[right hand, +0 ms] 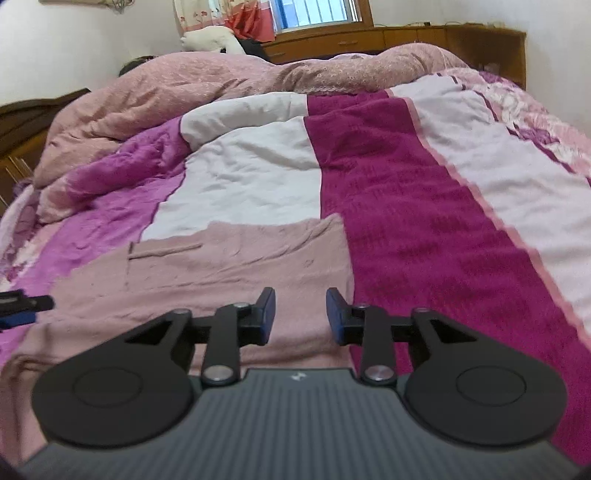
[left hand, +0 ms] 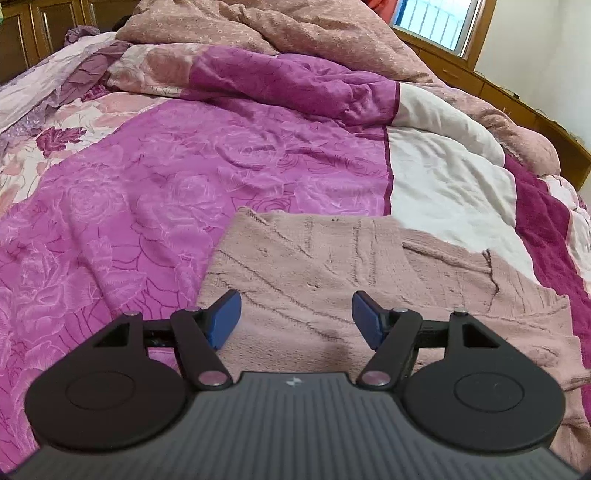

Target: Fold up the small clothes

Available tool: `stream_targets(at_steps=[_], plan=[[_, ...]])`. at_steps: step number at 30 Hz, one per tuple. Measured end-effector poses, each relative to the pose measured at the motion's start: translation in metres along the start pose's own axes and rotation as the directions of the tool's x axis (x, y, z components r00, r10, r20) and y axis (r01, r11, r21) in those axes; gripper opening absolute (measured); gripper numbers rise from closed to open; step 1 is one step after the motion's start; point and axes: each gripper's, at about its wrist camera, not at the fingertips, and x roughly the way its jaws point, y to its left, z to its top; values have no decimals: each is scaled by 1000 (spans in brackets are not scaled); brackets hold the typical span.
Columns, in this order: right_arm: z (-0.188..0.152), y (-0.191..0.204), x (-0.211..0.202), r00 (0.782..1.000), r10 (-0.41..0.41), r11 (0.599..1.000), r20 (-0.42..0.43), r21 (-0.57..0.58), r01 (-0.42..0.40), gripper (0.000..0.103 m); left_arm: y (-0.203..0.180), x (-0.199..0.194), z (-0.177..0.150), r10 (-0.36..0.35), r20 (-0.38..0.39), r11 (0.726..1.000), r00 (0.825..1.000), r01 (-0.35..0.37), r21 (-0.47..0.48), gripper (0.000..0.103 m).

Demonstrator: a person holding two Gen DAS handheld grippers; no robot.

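Left tongs point(left hand: 296, 319): blue pads wide apart, empty, hovering over near-left part of pink knit garment point(left hand: 332, 280). No cloth between pads, no contact visible. Right tongs point(right hand: 300, 315): pads moderately apart, narrower gap than left, nothing pinched, poised over garment's near-right edge point(right hand: 221, 266) where pink meets dark magenta stripe point(right hand: 406, 229). Slight motion blur in right view. Tip of left tongs just visible at far left of right view point(right hand: 22, 306).

Garment: lying flat on bed, on quilt point(left hand: 147, 166), spread across purple rose panel, white panel point(left hand: 443, 177) and edge of magenta stripe. Appears already folded at least once: straight far edge, layered flap with raised seam on right half. Exact garment type unclear, small sweater or pants likely. Rumpled pink duvet point(right hand: 221, 81) heaped at far end of bed, well apart from garment. Window point(right hand: 317, 14) beyond.

Step, judged: between folds, both tongs free of cloth, a fold apparently just laid down on right side. Task roughly midway, bundle still wide.

Next move, judged: regrasp needed. Lower each pair of tongs onto a near corner or side edge, pinch all layers together, lift and carry over to fold across. Care needed: soft knit, layers likely to slip apart if only the top one is caught.
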Motion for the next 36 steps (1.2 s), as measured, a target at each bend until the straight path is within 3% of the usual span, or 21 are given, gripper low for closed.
stream_targets(at_steps=[3,6,9,12,15,17,18,24,29,33,36], plan=[[-7,-3,-2,998,54,996,-37,75,-51,35,4,3,-3,-3,-19,1000,1000,3,-27,73],[-15,-9,11,984,143,968,-110,223,-115,35,4,2,-7,-3,-17,1000,1000,3,-17,73],[-25,-12,28,985,110,950,-133,305,-65,34,3,0,-7,1,-23,1000,1000,-1,1,73],[-27,-14,37,987,125,922,-102,380,-78,35,3,0,-7,4,-35,1000,999,-4,12,73],[-24,-9,44,990,114,916,-85,395,-72,34,5,2,-6,2,-49,1000,999,-2,-1,73],[-20,-9,45,989,120,917,-88,392,-77,15,6,3,-6,4,-51,1000,999,-4,-4,73],[-19,-10,43,988,125,917,-89,391,-81,11,5,3,-6,5,-51,1000,999,-5,-3,73],[-13,-22,6,991,132,897,-22,429,-110,11,5,6,-6,-1,-65,1000,998,2,23,73],[-30,-23,36,981,115,937,-156,344,-55,11,-5,14,-11,39,-84,993,996,-29,114,73],[-32,-20,32,984,109,941,-139,335,-57,13,-11,12,-15,58,-72,982,996,-44,185,73],[-30,-19,21,984,107,941,-144,334,-54,19,-8,0,-11,45,-83,985,996,-30,172,73]])
